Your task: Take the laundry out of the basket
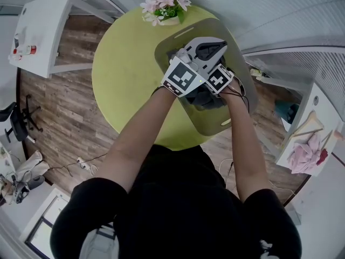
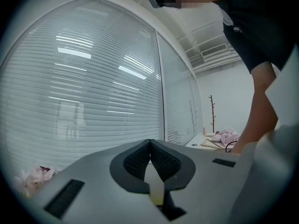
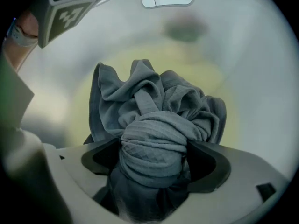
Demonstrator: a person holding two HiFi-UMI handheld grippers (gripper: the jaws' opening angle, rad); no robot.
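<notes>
Green table carries the basket at its right side, with the laundry bunched on its floor. Pointing steeply down into it, the right gripper has its jaws spread wide. The thick grey knot fills the gap between them, and the pads do not seem to press yet. A good grab likely means closing across that knot, not a loose flap, then lifting straight up. The left gripper, jaws closed on nothing, hangs level just above the basket, crowding the way up, so it should probably shift aside. Basket walls stand close all round. Open tabletop lies to the left, and the flowers stand just beyond the far rim.
</notes>
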